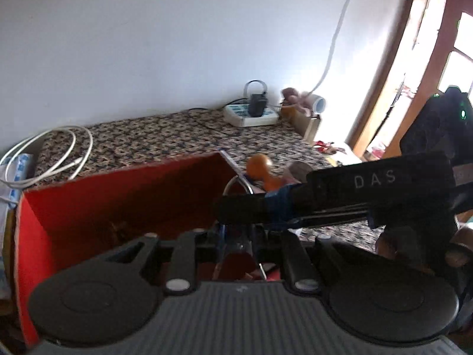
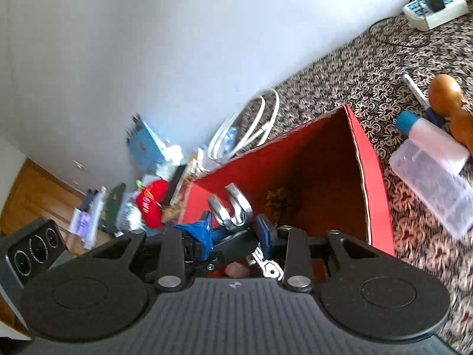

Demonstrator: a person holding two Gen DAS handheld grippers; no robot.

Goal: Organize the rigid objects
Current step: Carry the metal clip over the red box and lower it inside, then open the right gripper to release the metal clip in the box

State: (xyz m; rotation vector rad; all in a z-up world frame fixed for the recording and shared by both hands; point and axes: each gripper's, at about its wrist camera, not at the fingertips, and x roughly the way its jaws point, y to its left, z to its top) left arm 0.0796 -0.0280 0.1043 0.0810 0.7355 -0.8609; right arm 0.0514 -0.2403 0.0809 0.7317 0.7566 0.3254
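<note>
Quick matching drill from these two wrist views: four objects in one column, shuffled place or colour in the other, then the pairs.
1. box
2. power strip
3. clear bottle
4. white cable

a. lies on its side on the patterned cloth, blue cap
b. coiled by the wall behind the box
c. red, open on top
d. by the wall, black adapter plugged in

Pairs: 1-c, 2-d, 3-a, 4-b

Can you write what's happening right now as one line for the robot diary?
phase: placing | right gripper: shut on wrench over red box | left gripper: cannot tell | outside box: bottle, wooden gourd
</note>
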